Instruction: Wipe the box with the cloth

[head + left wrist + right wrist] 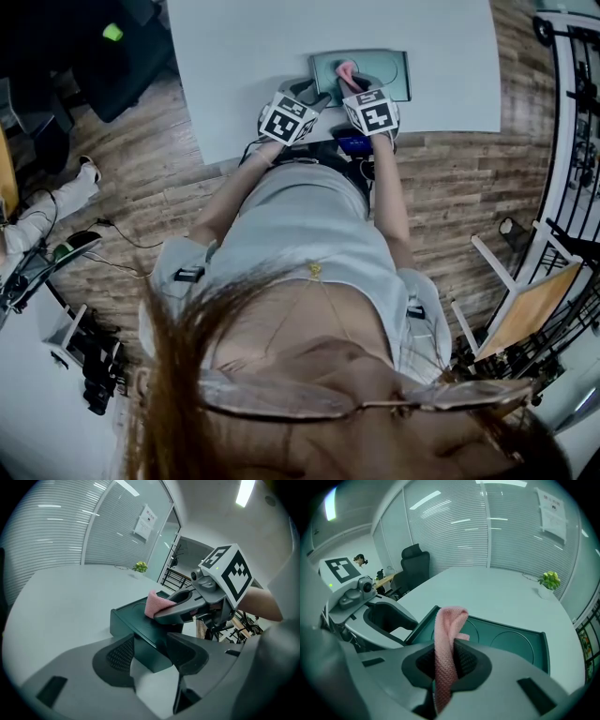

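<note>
**Both your grippers meet at the green box, with the cloth in the right one.**

Only the head view takes in the white table [450, 66], with the box [389, 75] near the edge closest to you. Your left gripper [152, 651] view shows its jaws spread wide and pressed on either side of the box's near corner, holding it. Your right gripper [447, 663] view shows its jaws closed tight on the pink cloth [445, 639]. The cloth stands up between the jaws, and its folded end hangs over the box's top.
</note>
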A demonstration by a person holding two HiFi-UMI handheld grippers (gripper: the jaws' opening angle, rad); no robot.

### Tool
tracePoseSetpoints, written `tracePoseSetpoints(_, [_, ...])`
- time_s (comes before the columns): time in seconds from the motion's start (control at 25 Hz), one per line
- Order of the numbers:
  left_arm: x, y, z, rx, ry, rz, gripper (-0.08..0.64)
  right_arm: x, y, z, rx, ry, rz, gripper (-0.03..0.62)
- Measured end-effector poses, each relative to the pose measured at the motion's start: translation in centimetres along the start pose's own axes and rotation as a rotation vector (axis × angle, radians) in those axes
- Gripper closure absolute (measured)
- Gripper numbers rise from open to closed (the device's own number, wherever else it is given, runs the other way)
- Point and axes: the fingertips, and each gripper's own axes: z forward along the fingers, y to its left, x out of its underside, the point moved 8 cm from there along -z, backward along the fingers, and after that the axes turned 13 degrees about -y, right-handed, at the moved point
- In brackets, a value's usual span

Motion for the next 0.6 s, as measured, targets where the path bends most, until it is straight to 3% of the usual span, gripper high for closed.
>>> tracePoseSetpoints(0.24, [0.1, -0.1, -0.1, 0.014, -0.001, 0.003, 0.345, -0.3, 1.6, 0.6, -0.048, -0.015, 0.041, 0.555])
tracePoseSetpoints(0.6, [0.8, -0.2, -0.5, 0.021, -0.001, 0.008, 0.345, -0.1, 2.6, 0.8, -0.036, -0.034, 0.017, 0.555])
